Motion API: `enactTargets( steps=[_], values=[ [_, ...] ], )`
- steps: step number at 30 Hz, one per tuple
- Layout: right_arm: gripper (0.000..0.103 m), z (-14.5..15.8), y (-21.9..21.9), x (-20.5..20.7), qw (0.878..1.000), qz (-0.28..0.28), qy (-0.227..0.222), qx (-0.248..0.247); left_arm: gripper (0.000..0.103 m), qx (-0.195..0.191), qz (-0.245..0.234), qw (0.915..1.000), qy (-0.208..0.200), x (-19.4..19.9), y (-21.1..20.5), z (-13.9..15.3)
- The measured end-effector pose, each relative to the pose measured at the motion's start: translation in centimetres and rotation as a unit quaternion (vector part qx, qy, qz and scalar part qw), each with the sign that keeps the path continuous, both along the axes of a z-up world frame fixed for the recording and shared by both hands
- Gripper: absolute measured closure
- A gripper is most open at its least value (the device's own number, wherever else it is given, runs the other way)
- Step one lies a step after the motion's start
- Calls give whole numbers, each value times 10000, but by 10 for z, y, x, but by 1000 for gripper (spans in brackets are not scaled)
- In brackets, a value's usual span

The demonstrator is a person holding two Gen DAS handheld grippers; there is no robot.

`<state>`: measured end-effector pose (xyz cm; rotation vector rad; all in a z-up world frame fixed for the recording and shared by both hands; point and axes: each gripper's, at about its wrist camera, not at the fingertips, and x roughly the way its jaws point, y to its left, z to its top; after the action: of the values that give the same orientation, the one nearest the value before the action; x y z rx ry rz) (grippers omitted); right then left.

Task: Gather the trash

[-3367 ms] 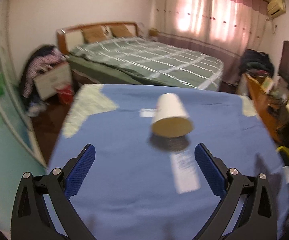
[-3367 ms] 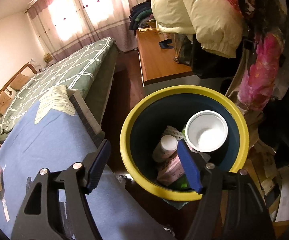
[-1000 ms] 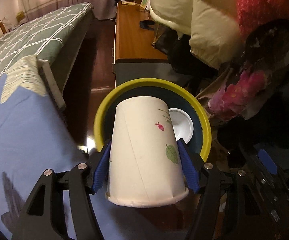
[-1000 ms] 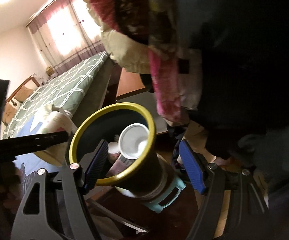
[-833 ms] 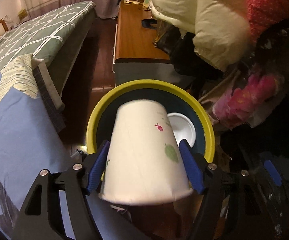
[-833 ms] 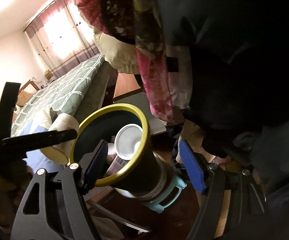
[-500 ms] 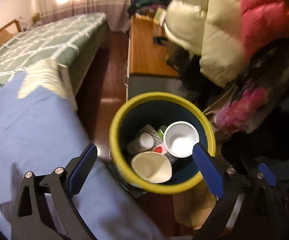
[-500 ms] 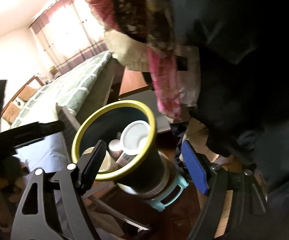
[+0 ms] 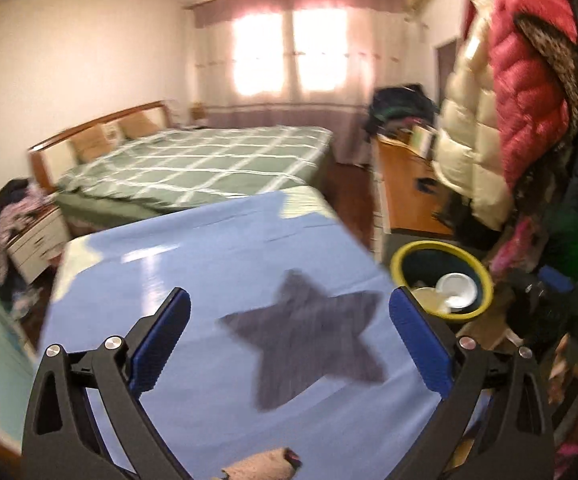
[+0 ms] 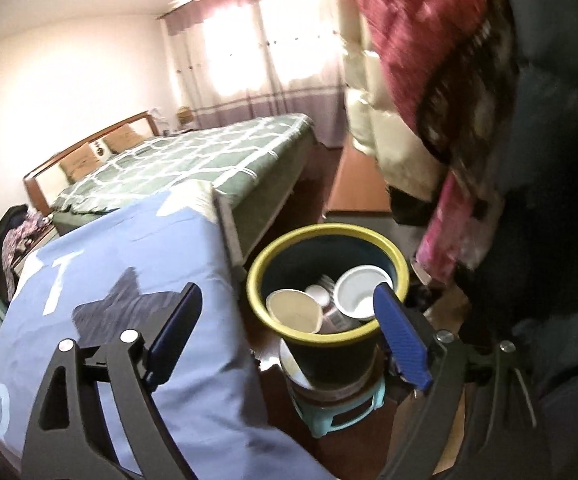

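Observation:
The yellow-rimmed dark bin (image 10: 329,229) stands on a teal stool (image 10: 341,416) beside the blue-covered table (image 10: 129,248). Inside it lie the tan paper cup (image 10: 293,312), mouth up, a white bowl-like cup (image 10: 359,292) and other rubbish. My right gripper (image 10: 287,290) hovers just in front of the bin, jaws opening, nothing between them. My left gripper (image 9: 289,296) is over the blue table (image 9: 229,248), jaws opening wide and empty. From there the bin (image 9: 441,245) sits to the right, with the paper cup (image 9: 429,298) in it.
A dark star-shaped patch (image 9: 305,336) marks the blue cloth. A green checked bed (image 9: 193,160) lies behind the table, a wooden desk (image 9: 405,184) beyond the bin. Puffy coats (image 9: 529,80) hang close above the bin on the right. Something tan and fuzzy (image 9: 261,464) shows at the bottom edge.
My left gripper let go of the paper cup, which dropped into the bin, then swung left over the blue table. My right gripper rolled and rose, its jaws now wider.

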<state>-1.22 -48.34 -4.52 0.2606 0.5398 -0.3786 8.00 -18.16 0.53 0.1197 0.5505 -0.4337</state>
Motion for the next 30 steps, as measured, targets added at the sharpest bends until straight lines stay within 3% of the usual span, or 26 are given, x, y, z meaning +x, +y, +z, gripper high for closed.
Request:
enactTargets(
  steps=[7,10,30],
  values=[
    [16,17,38,-9,9989,232,-69,-389,5,-529,1074,9927,-168,-36,109,2],
    [16,19,49,-9,9984,314,-85,-469,5,-651,1337,9886,-238,-45,134,1],
    [14,18,58,-5,9980,420,-92,-458,5,-554,1335,9893,-202,-40,124,-5]
  ],
)
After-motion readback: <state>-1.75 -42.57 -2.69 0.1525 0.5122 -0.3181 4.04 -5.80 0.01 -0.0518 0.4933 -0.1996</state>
